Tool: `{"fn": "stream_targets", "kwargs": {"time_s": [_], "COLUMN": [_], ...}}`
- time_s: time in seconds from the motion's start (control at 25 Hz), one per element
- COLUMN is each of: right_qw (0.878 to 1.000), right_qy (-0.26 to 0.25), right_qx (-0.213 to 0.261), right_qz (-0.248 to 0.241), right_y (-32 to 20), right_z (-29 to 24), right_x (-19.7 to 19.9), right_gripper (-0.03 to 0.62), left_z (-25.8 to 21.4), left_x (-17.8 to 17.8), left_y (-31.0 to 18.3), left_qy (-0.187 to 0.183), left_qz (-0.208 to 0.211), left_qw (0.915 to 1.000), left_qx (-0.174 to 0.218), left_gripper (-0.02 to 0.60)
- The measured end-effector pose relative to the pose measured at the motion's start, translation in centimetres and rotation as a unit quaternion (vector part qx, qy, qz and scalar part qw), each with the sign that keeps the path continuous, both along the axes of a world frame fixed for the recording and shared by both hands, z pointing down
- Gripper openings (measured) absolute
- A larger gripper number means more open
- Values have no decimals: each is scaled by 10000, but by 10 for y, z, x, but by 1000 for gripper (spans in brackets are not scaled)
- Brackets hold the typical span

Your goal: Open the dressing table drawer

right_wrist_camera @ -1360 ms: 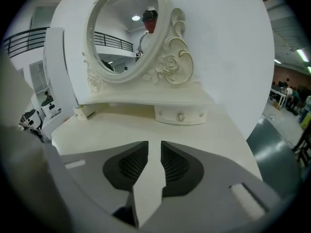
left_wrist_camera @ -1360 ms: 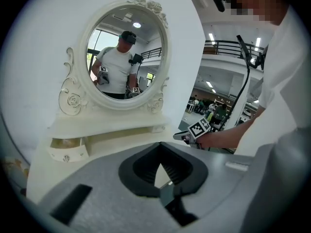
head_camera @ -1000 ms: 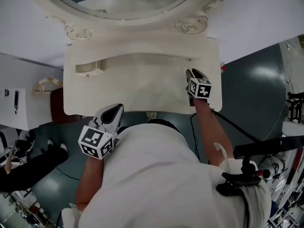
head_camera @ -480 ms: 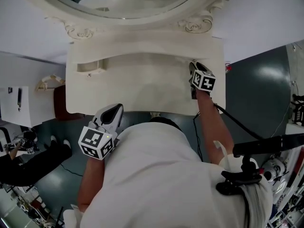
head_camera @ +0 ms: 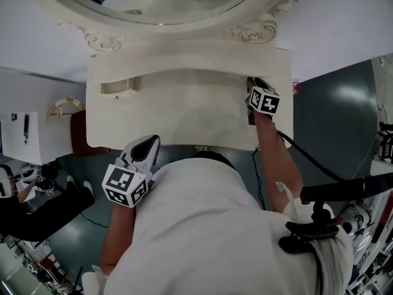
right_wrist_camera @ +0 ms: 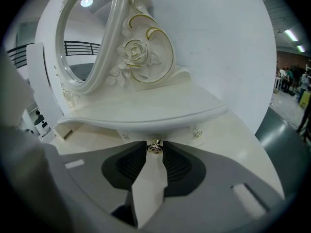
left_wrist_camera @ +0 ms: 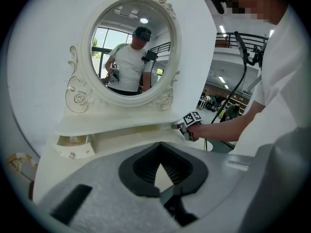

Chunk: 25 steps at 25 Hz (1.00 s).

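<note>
A cream dressing table [head_camera: 184, 118] with an oval mirror [left_wrist_camera: 129, 57] stands in front of me. Under its raised shelf at the right, a small gold drawer knob [right_wrist_camera: 155, 147] sits between the tips of my right gripper [right_wrist_camera: 154, 148]. The jaws have just been closing and now press on it from both sides. In the head view the right gripper [head_camera: 251, 82] reaches in under the shelf edge. My left gripper [head_camera: 147, 142] hangs at the table's front edge, shut and holding nothing. The small left drawer [left_wrist_camera: 73, 147] stands pulled out a little.
A dark red seat [head_camera: 77, 131] stands at the table's left side, next to a white cabinet [head_camera: 31, 118]. A black cable [head_camera: 307, 158] runs over the dark green floor on the right. A person [head_camera: 31, 208] crouches at the lower left.
My right gripper has moved a little further back over the table top, in under the shelf. The left gripper has stayed where it was.
</note>
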State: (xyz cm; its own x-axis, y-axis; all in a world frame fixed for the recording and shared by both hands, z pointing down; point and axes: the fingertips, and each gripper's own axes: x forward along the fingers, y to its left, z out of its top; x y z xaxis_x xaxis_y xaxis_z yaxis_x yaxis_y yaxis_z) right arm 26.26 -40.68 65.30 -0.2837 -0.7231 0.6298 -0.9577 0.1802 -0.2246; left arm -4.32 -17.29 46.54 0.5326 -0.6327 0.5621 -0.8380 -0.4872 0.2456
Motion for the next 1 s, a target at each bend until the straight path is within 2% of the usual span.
{"fn": "stream_targets", "kwargs": {"time_s": [1.0], "right_qw": [9998], "right_qy": [142], "right_qx": [-129], "right_qz": [-79], "right_y": [18], "right_z": [5], "right_x": [1], "right_gripper": [98], "left_z": [-3], "left_x": [2], "left_y": [1], "left_qy": [28], "left_qz": [71], "left_qw": [10000], "left_qx": [-38], "left_gripper": [3]}}
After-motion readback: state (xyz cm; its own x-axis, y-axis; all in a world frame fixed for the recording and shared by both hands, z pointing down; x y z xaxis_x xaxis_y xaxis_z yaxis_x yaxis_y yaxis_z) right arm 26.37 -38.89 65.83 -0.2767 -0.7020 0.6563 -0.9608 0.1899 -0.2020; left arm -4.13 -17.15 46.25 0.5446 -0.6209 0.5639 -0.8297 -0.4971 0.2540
